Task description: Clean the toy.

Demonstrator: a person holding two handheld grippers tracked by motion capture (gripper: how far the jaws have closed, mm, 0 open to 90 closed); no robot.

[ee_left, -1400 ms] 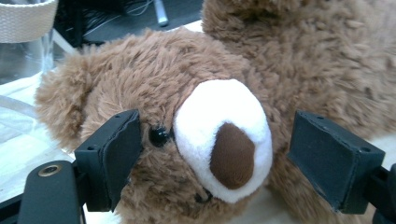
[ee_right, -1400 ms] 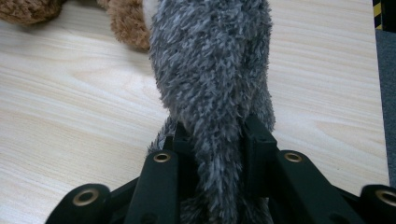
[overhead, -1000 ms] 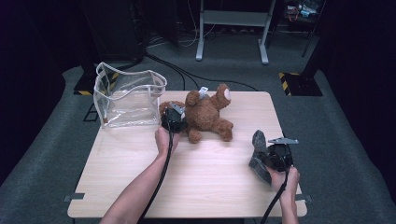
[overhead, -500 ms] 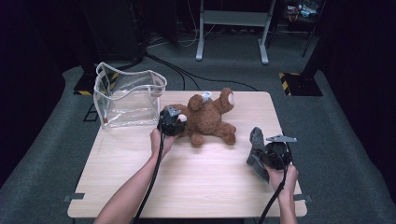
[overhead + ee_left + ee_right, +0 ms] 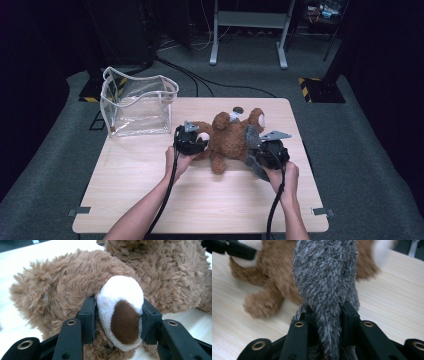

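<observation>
A brown teddy bear (image 5: 230, 137) lies on the wooden table (image 5: 150, 175). My left gripper (image 5: 196, 142) is at its left side. In the left gripper view the jaws have just been closing, and the left gripper (image 5: 118, 312) is shut on the bear's white muzzle (image 5: 120, 295) with its brown nose. My right gripper (image 5: 257, 152) is at the bear's right side, shut on a grey plush piece (image 5: 251, 136). In the right gripper view the grey plush (image 5: 325, 272) rises between the jaws of the right gripper (image 5: 328, 315), with the bear (image 5: 274, 272) blurred behind it.
A clear plastic bag (image 5: 137, 105) with white trim stands open at the table's far left corner. Bare tabletop lies in front of both hands. Cables and a metal stand (image 5: 247, 30) are on the floor beyond the table.
My right gripper has carried the grey plush left, up against the bear. The left gripper and the bear have shifted toward the person and slightly right.
</observation>
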